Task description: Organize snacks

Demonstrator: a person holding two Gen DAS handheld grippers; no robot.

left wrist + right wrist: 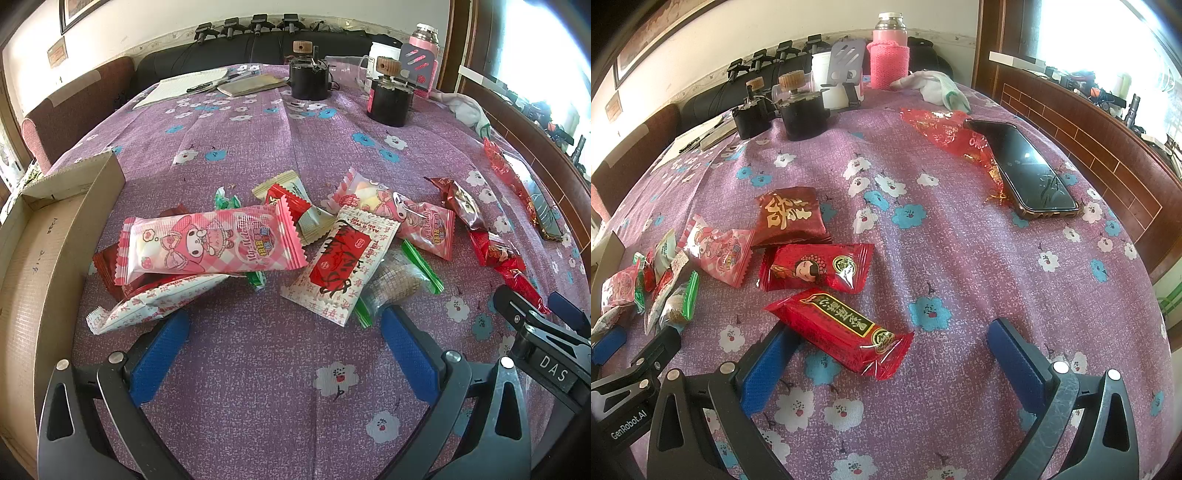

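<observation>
A pile of wrapped snacks lies on the purple flowered tablecloth [258,387]. In the left wrist view a pink My Melody pack [210,243] lies on top at the left, a white and red pack [340,262] to its right, a second pink pack [402,214] behind. My left gripper [284,332] is open and empty, just short of the pile. In the right wrist view my right gripper [890,343] is open, with a long red bar [842,332] lying between its fingers, against the left one. A red pack with a face [816,267] and a dark red pouch [790,214] lie beyond.
An open cardboard box [55,236] stands at the left of the pile. A phone [1027,170] lies on a red wrapper [945,129] at the right. Two black jars [388,99], a pink bottle [890,55], a notebook [184,85] and a cloth [934,88] stand at the far side.
</observation>
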